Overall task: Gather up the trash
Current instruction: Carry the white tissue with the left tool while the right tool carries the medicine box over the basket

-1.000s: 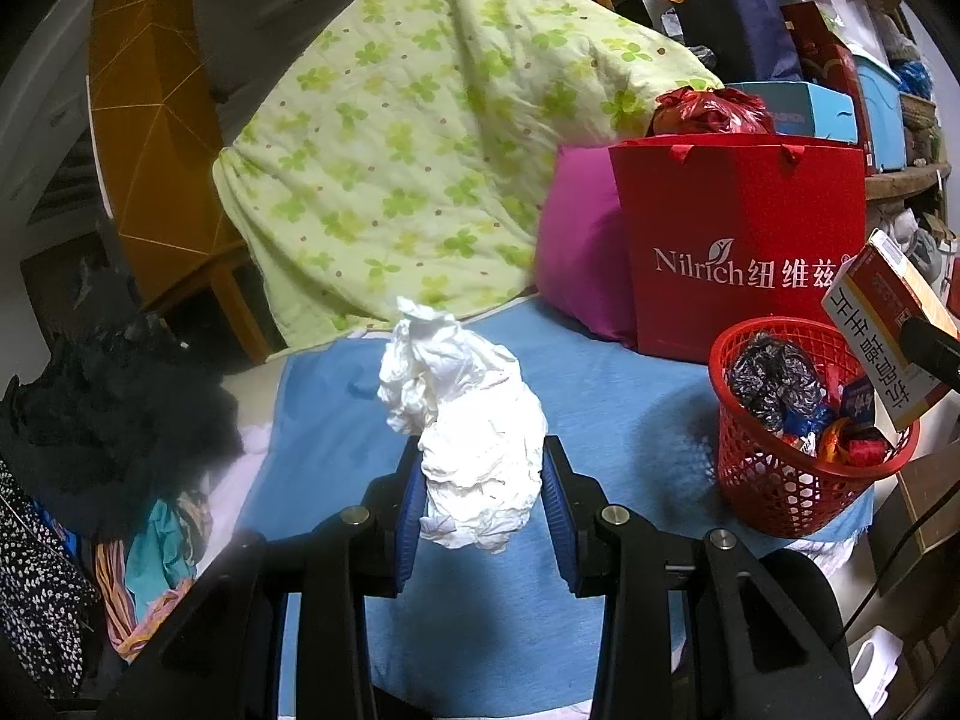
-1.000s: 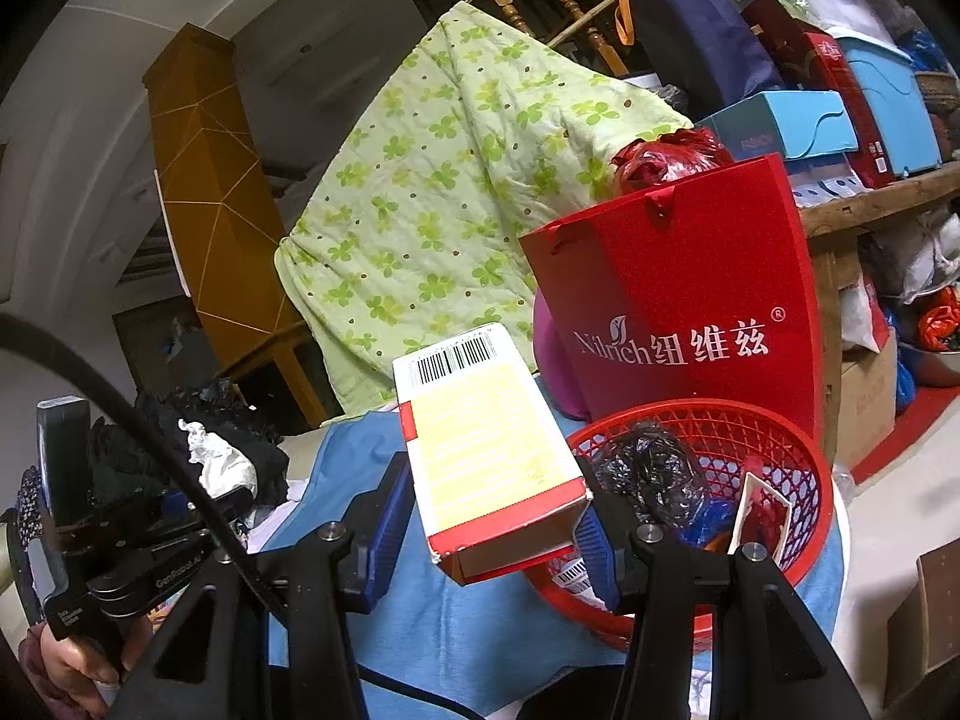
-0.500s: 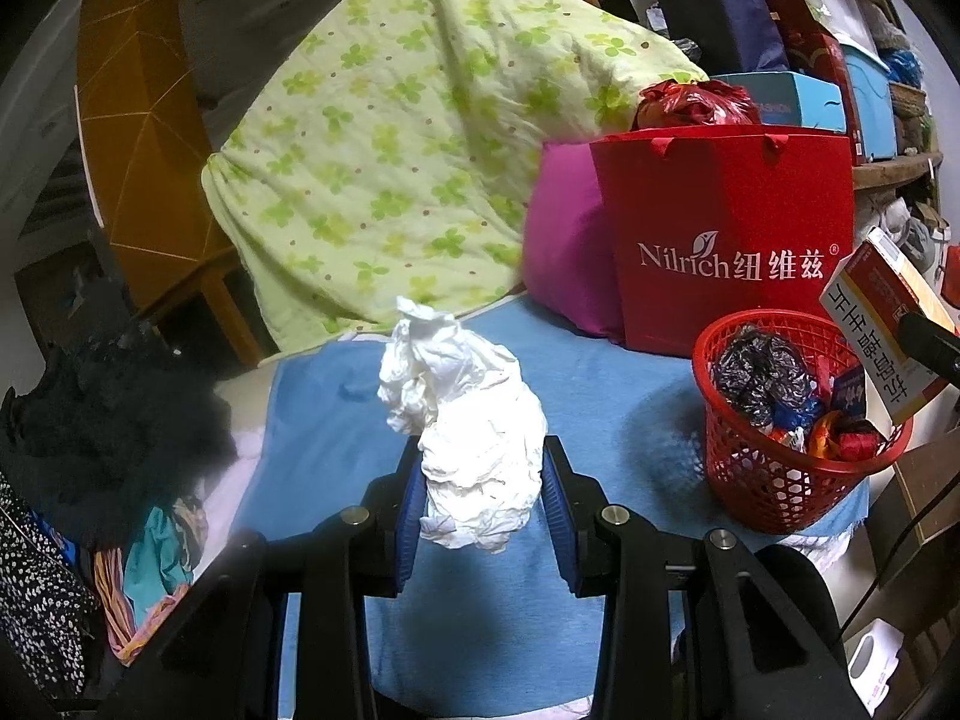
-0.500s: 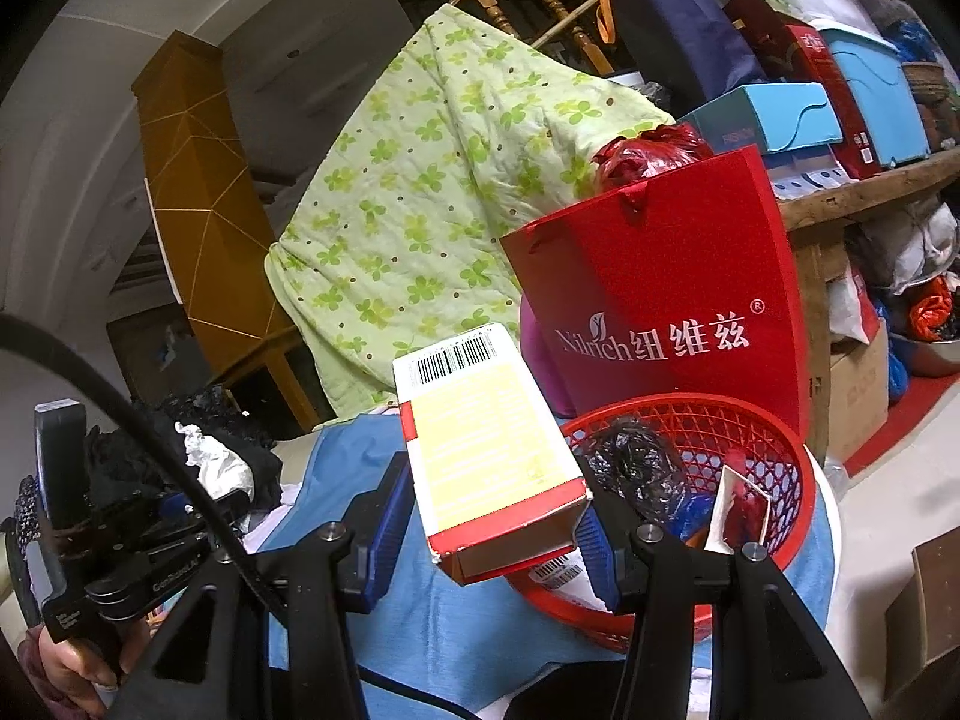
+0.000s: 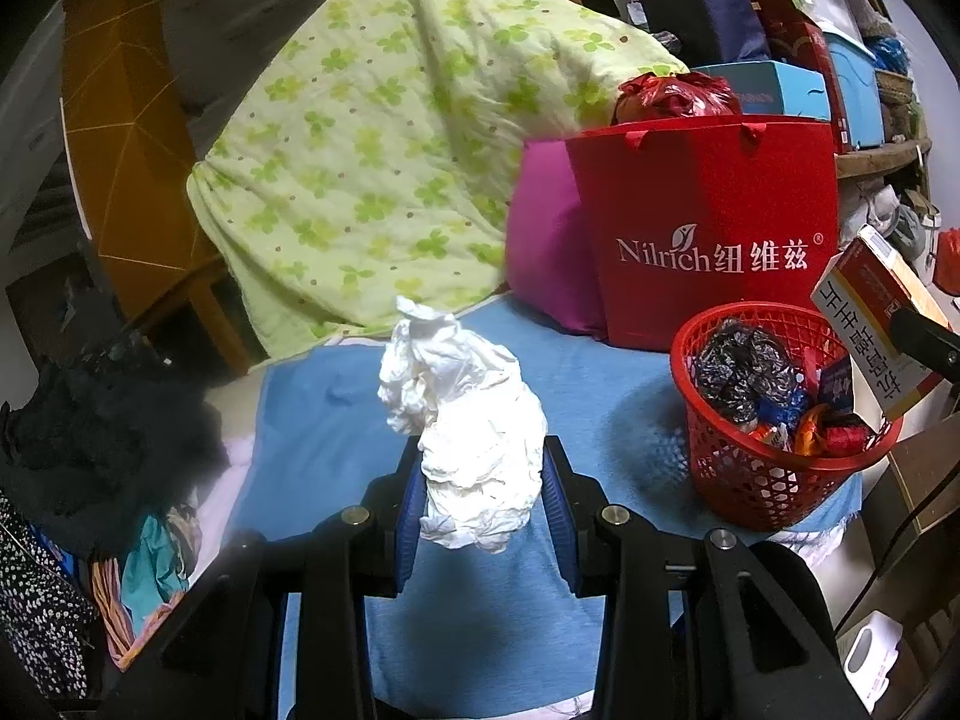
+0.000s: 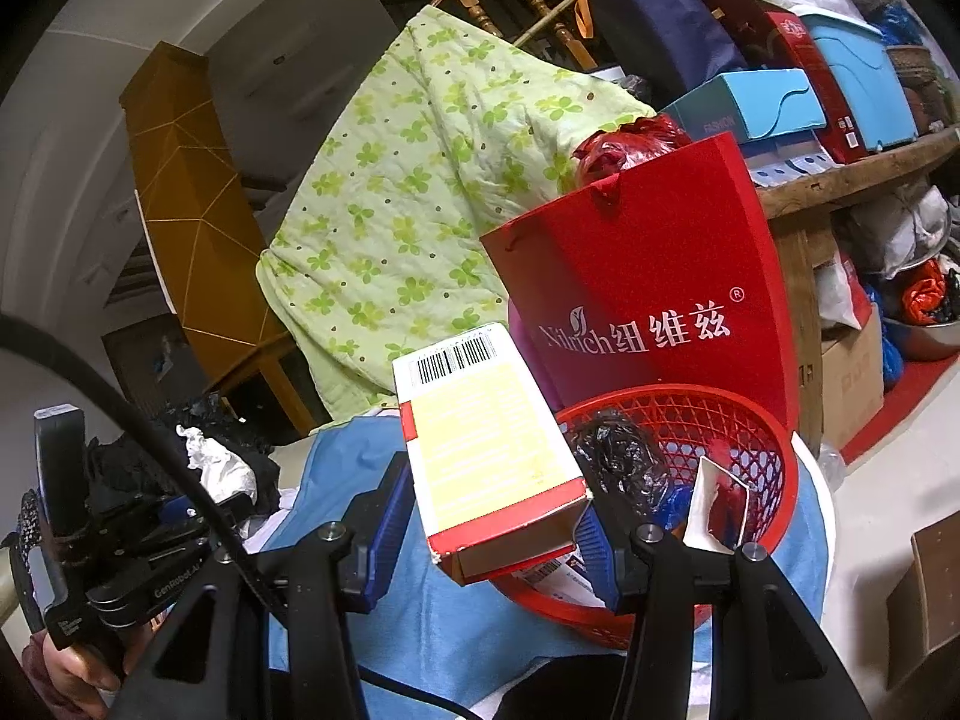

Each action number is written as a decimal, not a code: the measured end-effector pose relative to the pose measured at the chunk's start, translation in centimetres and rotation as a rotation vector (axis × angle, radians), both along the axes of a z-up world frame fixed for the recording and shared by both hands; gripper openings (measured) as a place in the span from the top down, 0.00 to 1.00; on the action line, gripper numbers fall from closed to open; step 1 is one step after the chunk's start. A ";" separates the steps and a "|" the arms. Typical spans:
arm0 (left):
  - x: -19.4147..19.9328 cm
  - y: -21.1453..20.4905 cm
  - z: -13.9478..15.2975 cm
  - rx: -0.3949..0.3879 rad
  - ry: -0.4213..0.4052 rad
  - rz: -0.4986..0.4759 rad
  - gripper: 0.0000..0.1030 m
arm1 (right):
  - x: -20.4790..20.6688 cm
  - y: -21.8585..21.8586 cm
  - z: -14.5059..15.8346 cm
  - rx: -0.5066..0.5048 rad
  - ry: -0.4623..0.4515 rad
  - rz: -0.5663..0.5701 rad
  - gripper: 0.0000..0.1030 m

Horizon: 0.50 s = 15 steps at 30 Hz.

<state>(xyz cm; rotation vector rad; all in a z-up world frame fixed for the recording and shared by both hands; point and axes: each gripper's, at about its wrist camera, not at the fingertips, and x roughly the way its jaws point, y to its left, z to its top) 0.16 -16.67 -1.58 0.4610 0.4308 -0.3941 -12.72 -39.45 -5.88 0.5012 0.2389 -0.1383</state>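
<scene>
My left gripper (image 5: 483,510) is shut on a crumpled white tissue wad (image 5: 468,426), held above the blue cloth (image 5: 336,420). A red mesh basket (image 5: 774,474) with wrappers inside stands to its right on the cloth. My right gripper (image 6: 492,516) is shut on a yellow and red carton (image 6: 486,450) with a barcode on top, raised just left of the basket (image 6: 750,420). That carton (image 5: 870,324) shows at the right edge of the left wrist view, over the basket's far side. In the right wrist view the left gripper (image 6: 210,498) with its tissue (image 6: 216,468) is at the lower left, a hand under it.
A red paper bag (image 5: 714,240) and a magenta cushion (image 5: 546,252) stand behind the basket. A green flowered quilt (image 5: 384,156) hangs at the back. Dark clothes (image 5: 90,438) pile on the left. Boxes fill a wooden shelf (image 6: 852,180) at the right. A brown box (image 6: 924,600) sits on the floor.
Both views have shifted slightly, the basket and red bag sitting a little further left in frame. Neither grip has altered.
</scene>
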 end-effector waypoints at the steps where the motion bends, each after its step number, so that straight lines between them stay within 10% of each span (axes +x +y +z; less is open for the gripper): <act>1: 0.0 -0.1 0.0 0.002 0.000 -0.002 0.62 | 0.0 -0.1 0.0 0.001 0.000 -0.001 0.48; 15: -0.4 -0.8 -0.3 0.018 0.003 -0.023 0.62 | -0.5 -0.8 -0.4 0.019 -0.004 -0.020 0.48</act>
